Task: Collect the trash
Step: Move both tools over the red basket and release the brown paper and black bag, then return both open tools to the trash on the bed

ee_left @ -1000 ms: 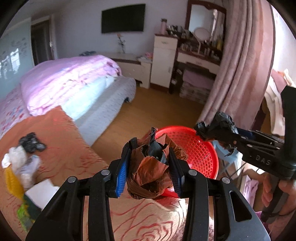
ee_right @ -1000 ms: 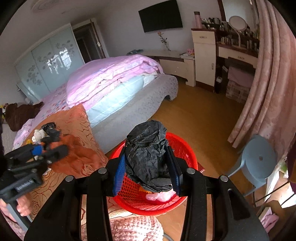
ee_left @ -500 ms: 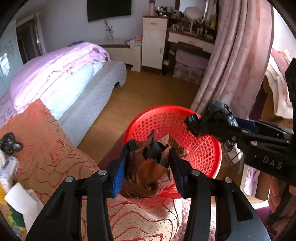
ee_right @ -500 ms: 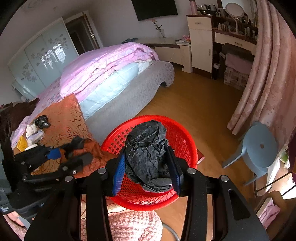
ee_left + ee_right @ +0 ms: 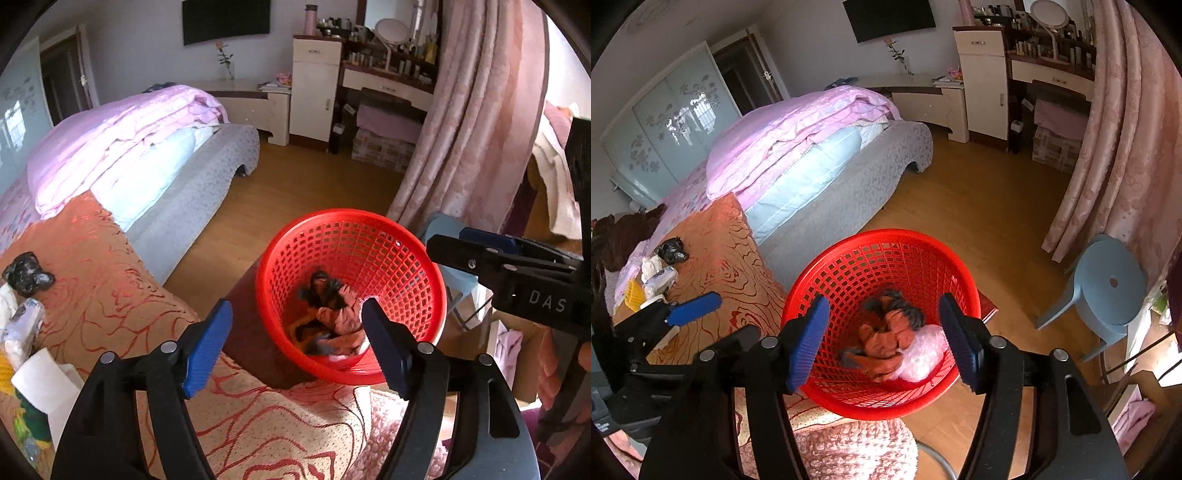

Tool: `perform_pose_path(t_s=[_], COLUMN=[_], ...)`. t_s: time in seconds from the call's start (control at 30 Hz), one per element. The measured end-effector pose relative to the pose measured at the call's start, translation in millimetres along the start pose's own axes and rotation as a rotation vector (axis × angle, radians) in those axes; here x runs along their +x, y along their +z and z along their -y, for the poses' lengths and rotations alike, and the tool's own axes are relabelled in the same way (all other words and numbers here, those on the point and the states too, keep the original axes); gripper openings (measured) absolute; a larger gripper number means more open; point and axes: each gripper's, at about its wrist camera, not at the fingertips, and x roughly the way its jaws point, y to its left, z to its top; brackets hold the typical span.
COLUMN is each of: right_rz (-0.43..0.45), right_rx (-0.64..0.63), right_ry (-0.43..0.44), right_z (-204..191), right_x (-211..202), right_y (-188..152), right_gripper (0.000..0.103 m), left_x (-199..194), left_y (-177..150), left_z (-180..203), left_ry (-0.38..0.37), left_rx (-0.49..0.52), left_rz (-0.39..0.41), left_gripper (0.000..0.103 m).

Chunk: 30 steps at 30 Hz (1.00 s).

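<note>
both grippers are hanging over the red basket (image 5: 882,240), which is standing just off the corner of the bed (image 5: 716,240). the left gripper (image 5: 297,338) has just been opening its jaws and nothing is sitting between its blue pads now. the right gripper (image 5: 884,338) has just been opening too, and its jaws are likewise standing apart and holding nothing. the crumpled brown wrapper (image 5: 881,345) is lying in the bottom of the basket, with a dark crumpled piece (image 5: 905,306) on top of it and a pink bubbly wad (image 5: 921,356) touching it on the right. more trash is lying on the orange bedspread (image 5: 99,280) well apart from the basket: a black crumpled bag (image 5: 27,273) and some pale wrappers (image 5: 20,328) just beside it. a blue stool (image 5: 1108,288) is standing on the wooden floor (image 5: 979,206) near the pink curtain (image 5: 1126,129).
</note>
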Motion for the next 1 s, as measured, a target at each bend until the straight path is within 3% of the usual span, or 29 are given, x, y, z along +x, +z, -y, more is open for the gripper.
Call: perform_pose_path(t_s=[0.3, 0.37, 0.6, 1.0], right_rz=[0.017, 0.029, 0.039, 0.036], right_rx=[-0.018, -0.022, -0.073, -0.155], right_ry=[-0.004, 0.000, 0.024, 0.044], right_z=[-3.9, -5.6, -22.3, -55.3], right_x=[-3.0, -4.5, -5.4, -5.0], right_y=[-2.2, -2.5, -8.2, -18.1], right_gripper=[0.062, 0.066, 0.068, 0.069], left_x=[-25.9, -33.4, -61.0, -129.7], left_y=[-4.1, -5.3, -16.7, -47.3], left_z=[-10.5, -15.2, -34.9, -133.7], left_ry=[0.062, 0.085, 0.173, 0.389], left_rx=[-0.024, -0.031, -0.057, -0.254], left_rz=[0.061, 0.077, 0.116, 0.181], left_gripper=[0.071, 0.072, 0.074, 0.074])
